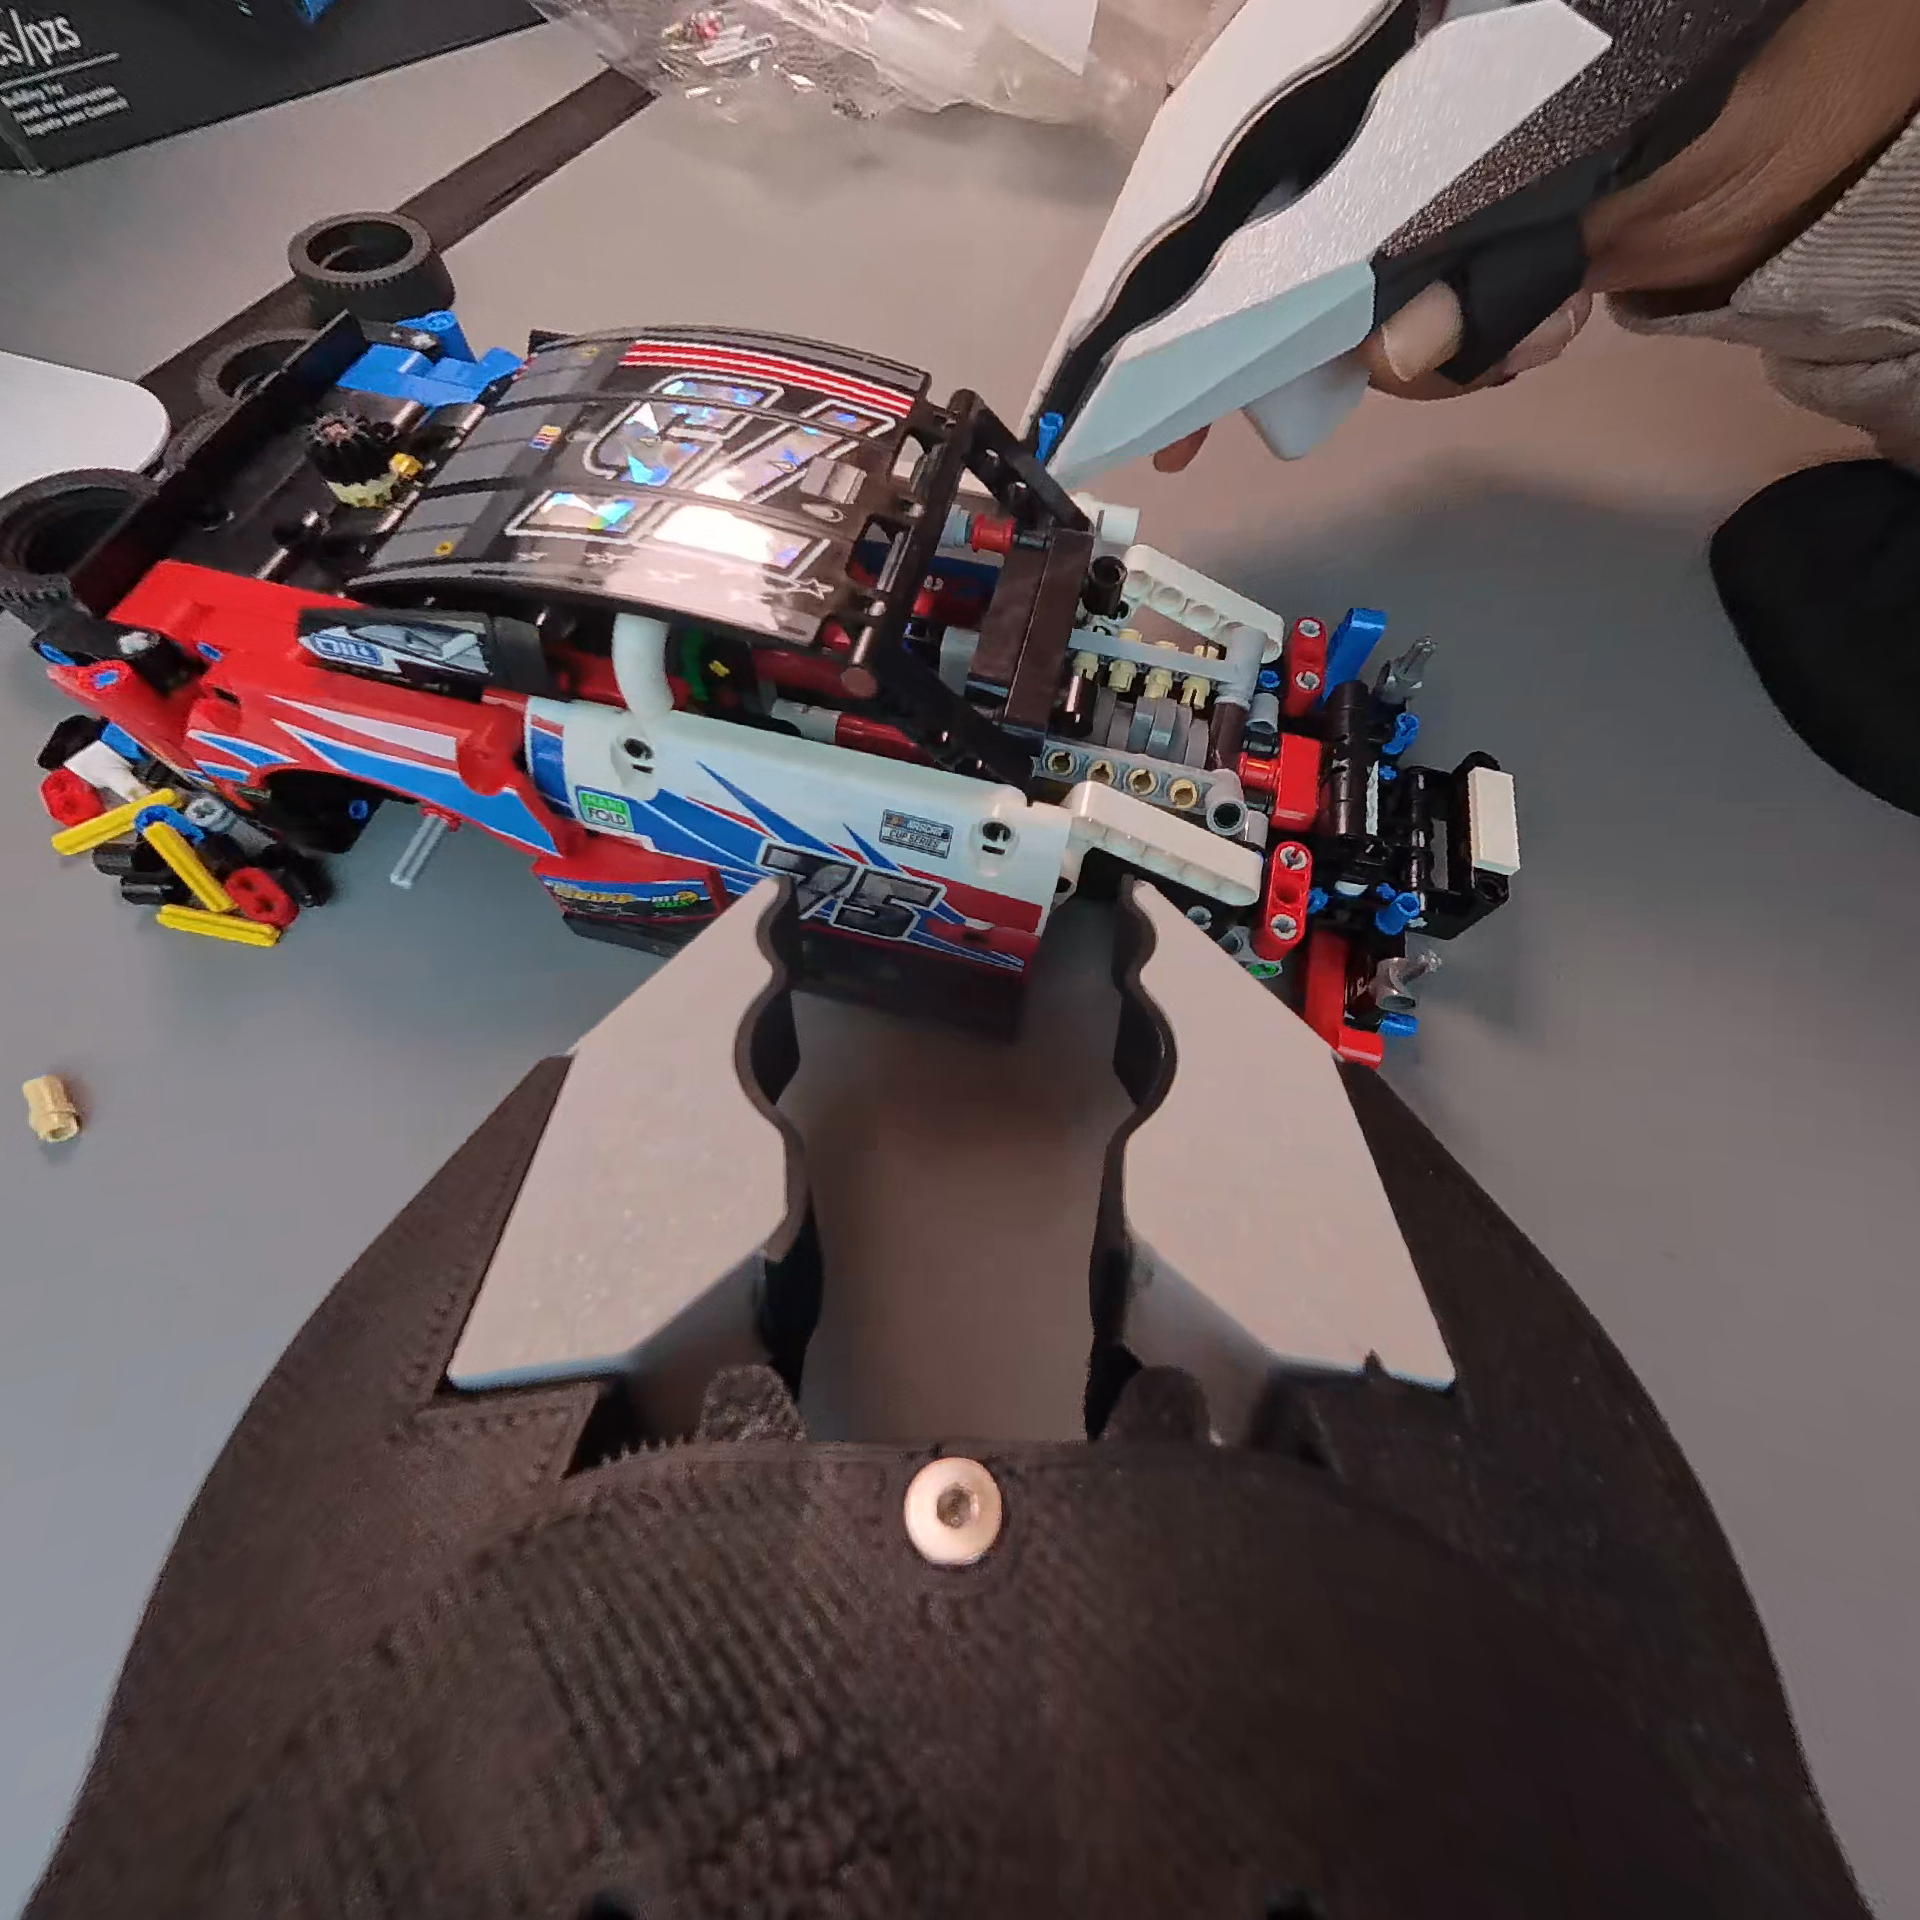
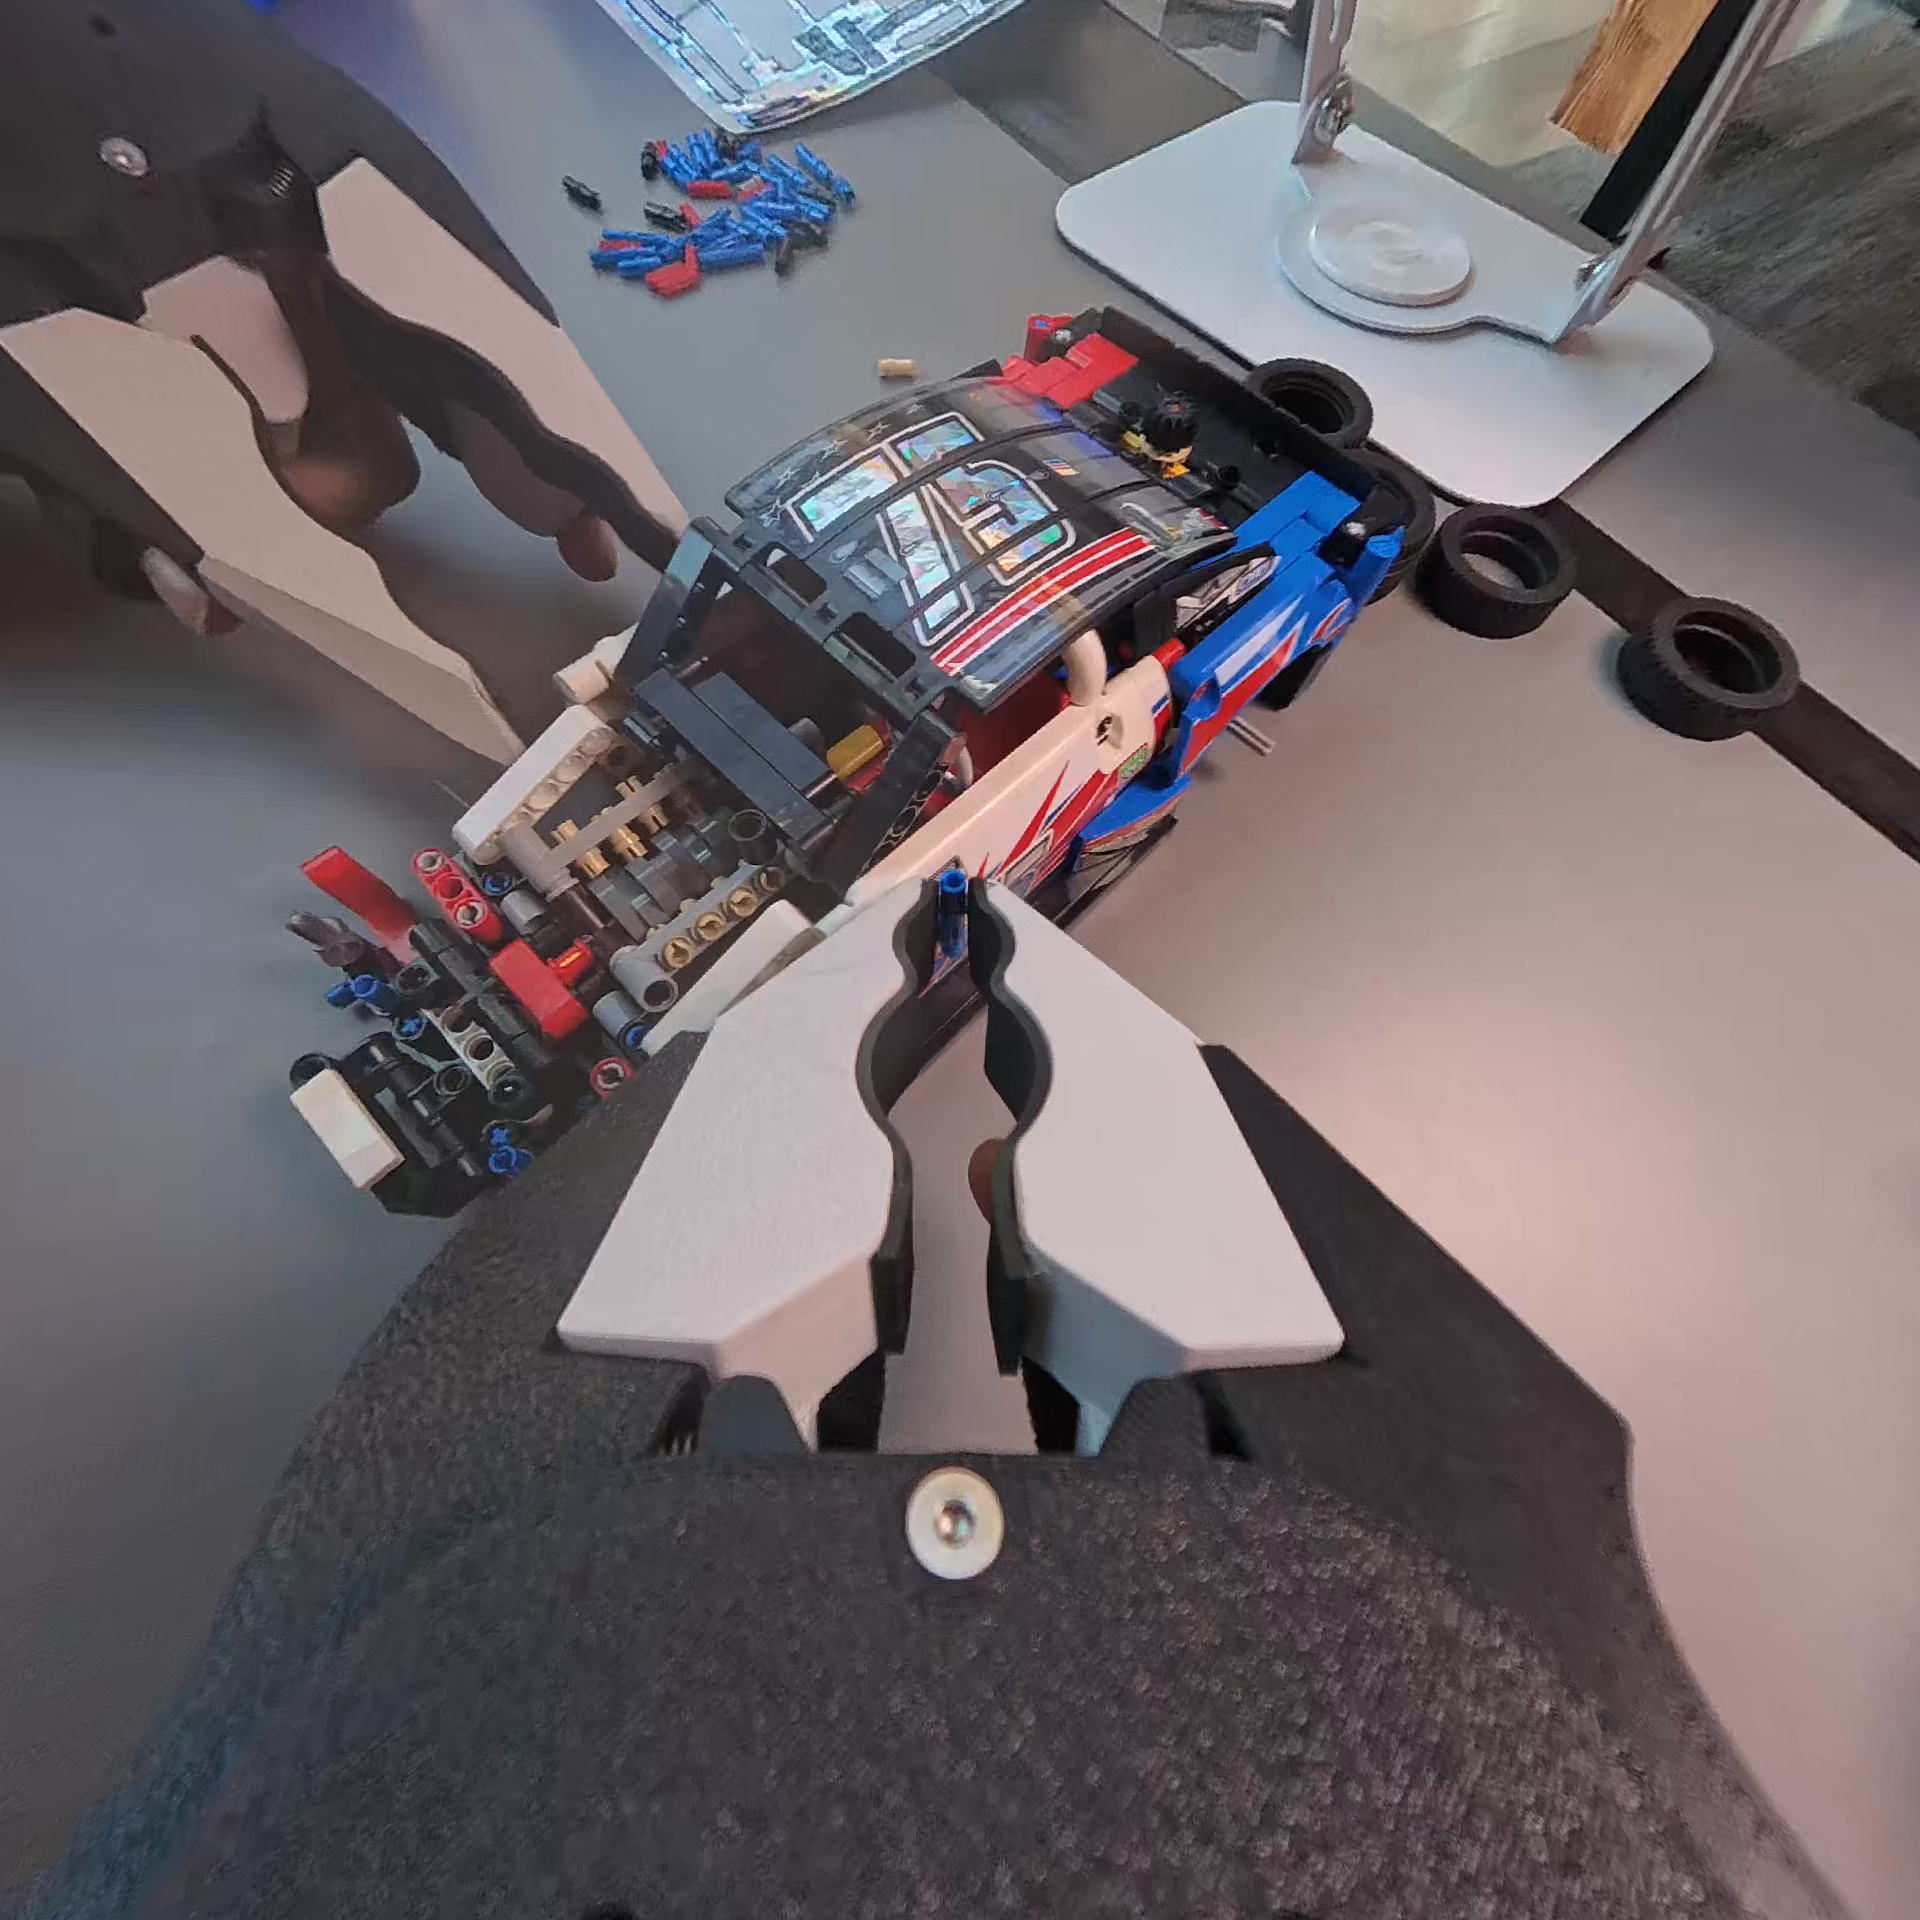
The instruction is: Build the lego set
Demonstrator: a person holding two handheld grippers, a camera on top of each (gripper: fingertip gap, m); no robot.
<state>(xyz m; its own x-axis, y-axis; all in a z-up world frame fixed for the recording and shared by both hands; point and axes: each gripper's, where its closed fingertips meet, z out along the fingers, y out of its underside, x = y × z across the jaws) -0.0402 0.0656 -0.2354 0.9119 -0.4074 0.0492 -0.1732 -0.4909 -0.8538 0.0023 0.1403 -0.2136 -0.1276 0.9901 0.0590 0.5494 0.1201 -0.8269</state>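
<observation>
A red, white and blue Lego race car (image 1: pixel 727 790) with a black roof and an exposed engine lies on the grey table. It also shows in the right wrist view (image 2: pixel 1039 790). My left gripper (image 1: pixel 951 914) is open and empty, with its tips at the car's near side panel. It shows at the upper left of the right wrist view (image 2: pixel 587 639). My right gripper (image 2: pixel 953 899) is shut on a small blue pin (image 2: pixel 951 902) beside the car's side, near the windscreen frame. In the left wrist view, the right gripper (image 1: pixel 1060 457) and its pin (image 1: pixel 1047 424) are behind the car.
Black tyres (image 2: pixel 1496 566) lie behind the car's rear, beside a monitor stand base (image 2: pixel 1382 301). A pile of blue and red pins (image 2: pixel 727 213) lies farther back. Loose yellow, red and black parts (image 1: pixel 177 862), a tan piece (image 1: pixel 52 1107), a plastic bag (image 1: pixel 831 52) and a black box (image 1: pixel 104 83) lie around. My right fingertips sit around 10 cm from my left ones.
</observation>
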